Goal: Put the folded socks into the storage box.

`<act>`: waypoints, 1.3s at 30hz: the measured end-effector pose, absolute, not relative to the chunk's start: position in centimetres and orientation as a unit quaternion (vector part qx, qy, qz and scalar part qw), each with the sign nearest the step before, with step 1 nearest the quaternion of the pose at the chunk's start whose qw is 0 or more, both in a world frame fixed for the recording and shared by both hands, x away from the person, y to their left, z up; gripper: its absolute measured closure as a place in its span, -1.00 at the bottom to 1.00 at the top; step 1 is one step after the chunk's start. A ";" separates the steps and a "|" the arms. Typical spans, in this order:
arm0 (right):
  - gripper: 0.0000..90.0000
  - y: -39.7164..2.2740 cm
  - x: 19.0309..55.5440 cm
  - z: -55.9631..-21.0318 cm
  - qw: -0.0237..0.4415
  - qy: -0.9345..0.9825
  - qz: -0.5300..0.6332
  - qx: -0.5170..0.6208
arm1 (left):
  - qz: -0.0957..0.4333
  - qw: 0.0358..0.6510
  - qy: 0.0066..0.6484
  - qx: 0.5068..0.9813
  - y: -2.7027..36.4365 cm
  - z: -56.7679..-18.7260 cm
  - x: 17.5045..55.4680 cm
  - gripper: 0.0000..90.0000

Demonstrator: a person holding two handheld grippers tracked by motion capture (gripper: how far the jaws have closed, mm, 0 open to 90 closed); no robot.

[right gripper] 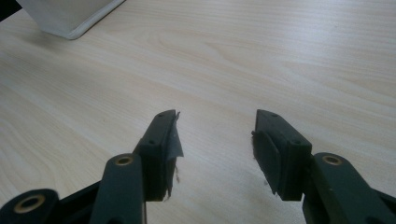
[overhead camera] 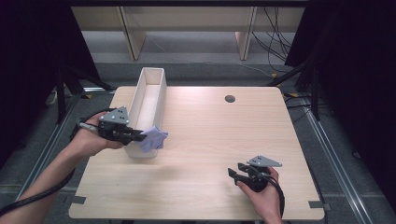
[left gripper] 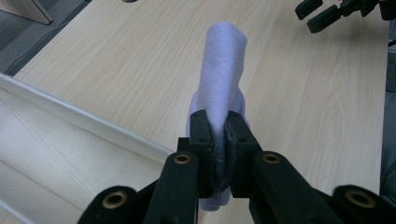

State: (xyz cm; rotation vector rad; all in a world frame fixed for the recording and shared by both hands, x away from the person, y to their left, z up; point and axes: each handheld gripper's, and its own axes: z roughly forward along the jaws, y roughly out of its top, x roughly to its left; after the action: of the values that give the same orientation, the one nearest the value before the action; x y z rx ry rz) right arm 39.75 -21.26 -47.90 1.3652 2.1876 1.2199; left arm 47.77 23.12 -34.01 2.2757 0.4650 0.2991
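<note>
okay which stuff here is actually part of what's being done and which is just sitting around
In use:
- small pale lilac cloth, clamped in the left gripper
- long white open-topped box beside it

Idle:
- right gripper, open over bare tabletop
- dark round hole in the light wooden table

In the left gripper view, the lilac cloth (left gripper: 219, 79) is hidden where it passes between the pads, and its lower end runs behind the black jaws. The white box (left gripper: 70, 154) is cut off by the left and bottom edges. In the right gripper view, only a corner of that box (right gripper: 70, 16) shows at the top edge. From the high view, the box's (overhead camera: 148, 112) near end sits partly behind the cloth (overhead camera: 154, 138).
</note>
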 end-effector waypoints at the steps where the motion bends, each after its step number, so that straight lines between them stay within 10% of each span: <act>1: 0.11 -21.0 39.6 -47.8 0.126 0.751 0.424 0.490 | 0.118 0.388 0.184 0.895 23.3 -33.9 47.9 0.85; 39: 0.11 -21.4 39.8 -48.1 0.136 0.755 0.426 0.481 | 0.139 0.365 0.225 0.893 28.0 -34.7 51.8 0.84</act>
State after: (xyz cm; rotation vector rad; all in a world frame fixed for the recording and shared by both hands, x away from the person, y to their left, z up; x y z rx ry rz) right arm 39.76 -21.42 -48.14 1.3911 2.1846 1.2319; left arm 51.80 28.03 -34.70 2.2961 0.5775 0.3571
